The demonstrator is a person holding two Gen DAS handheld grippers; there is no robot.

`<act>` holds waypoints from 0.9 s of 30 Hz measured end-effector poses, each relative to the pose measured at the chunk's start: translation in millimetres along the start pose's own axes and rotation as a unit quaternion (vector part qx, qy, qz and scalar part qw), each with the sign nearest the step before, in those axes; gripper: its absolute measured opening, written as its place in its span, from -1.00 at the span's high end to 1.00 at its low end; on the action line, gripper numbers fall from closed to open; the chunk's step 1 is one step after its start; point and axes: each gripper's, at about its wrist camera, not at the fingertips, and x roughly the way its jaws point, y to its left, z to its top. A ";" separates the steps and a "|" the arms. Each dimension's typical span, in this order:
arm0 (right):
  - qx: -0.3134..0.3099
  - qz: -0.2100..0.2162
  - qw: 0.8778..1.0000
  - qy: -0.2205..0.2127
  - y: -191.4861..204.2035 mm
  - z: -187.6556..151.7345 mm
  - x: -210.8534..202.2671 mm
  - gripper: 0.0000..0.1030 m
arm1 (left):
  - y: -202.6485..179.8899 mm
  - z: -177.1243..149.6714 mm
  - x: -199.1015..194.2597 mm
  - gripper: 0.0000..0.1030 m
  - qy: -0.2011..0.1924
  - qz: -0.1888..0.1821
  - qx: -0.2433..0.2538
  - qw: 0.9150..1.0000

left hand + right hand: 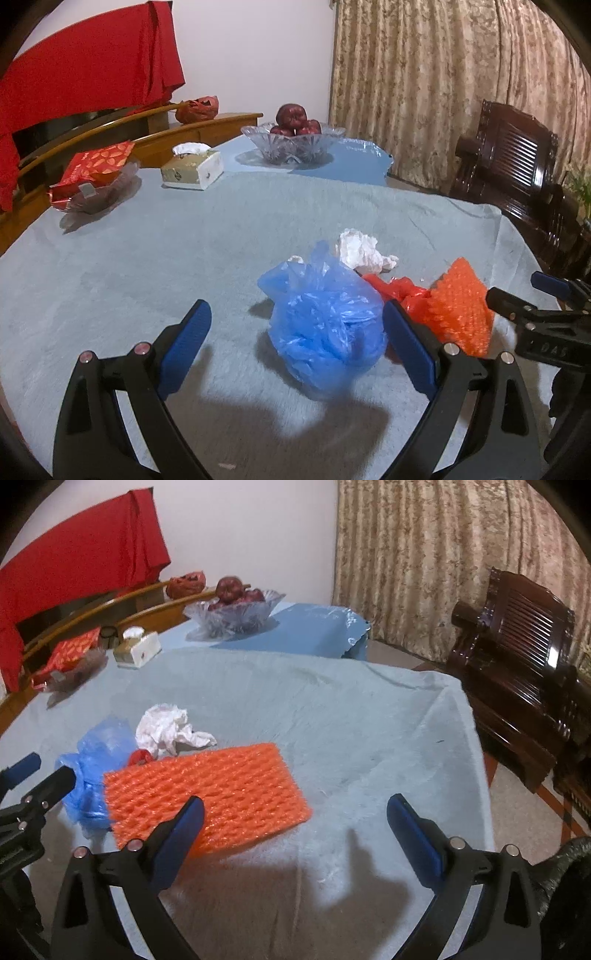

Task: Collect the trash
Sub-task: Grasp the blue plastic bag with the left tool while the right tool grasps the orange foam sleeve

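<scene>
A crumpled blue plastic bag (325, 321) lies on the pale blue tablecloth (147, 266), just ahead of and between the fingers of my open left gripper (295, 325). Behind it lie a crumpled white tissue (364, 251), a red plastic scrap (395, 288) and an orange foam net (458, 306). In the right wrist view the orange foam net (210, 794) lies flat by the left finger of my open, empty right gripper (295, 816). The blue bag (92, 768), the white tissue (166, 729) and the red scrap (142, 757) lie left of it.
At the far side stand a tissue box (194, 168), a red snack packet on a clear dish (94, 173) and a glass bowl of red fruit (293, 138). A dark wooden chair (517, 686) stands right of the table edge (476, 746). A black bag (565, 886) hangs at lower right.
</scene>
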 end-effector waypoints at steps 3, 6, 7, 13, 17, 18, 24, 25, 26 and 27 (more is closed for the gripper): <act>-0.013 -0.003 1.000 0.009 4.9 -2.2 9.0 -0.88 | -1.8 -1.5 8.3 -0.77 0.009 -0.002 0.000 1.000; -0.018 -0.001 0.999 0.028 6.7 -4.4 19.7 -0.88 | -3.2 -4.1 17.5 -0.77 0.024 -0.006 -0.002 1.000; -0.020 0.002 0.999 0.041 7.7 -4.9 25.1 -0.88 | -3.2 -4.6 20.3 -0.77 0.029 -0.007 -0.002 1.000; -0.010 0.035 0.996 0.083 4.7 -5.4 41.3 -0.75 | -1.3 -5.1 36.9 -0.60 0.066 -0.024 -0.006 0.998; -0.018 0.057 0.995 0.078 8.3 -4.8 39.5 -0.37 | -2.9 -5.4 42.5 -0.21 0.078 -0.043 -0.004 0.996; -0.021 0.058 0.995 0.076 9.8 -4.3 38.4 -0.27 | -3.2 -5.8 42.3 -0.13 0.077 -0.048 -0.005 0.996; -0.052 0.098 0.992 0.063 22.7 -5.2 32.1 0.67 | -9.5 -6.1 34.1 0.17 0.061 -0.049 0.003 0.997; -0.054 0.098 0.992 0.060 23.9 -5.1 30.7 0.74 | -10.0 -6.1 32.6 0.19 0.059 -0.049 0.001 0.997; -0.055 0.098 0.992 0.057 24.6 -4.9 29.6 0.77 | -9.8 -6.9 30.8 0.23 0.058 -0.048 -0.002 0.997; -0.053 0.098 0.992 0.054 24.2 -5.0 28.1 0.78 | -9.1 -7.6 28.2 0.27 0.056 -0.046 -0.005 0.997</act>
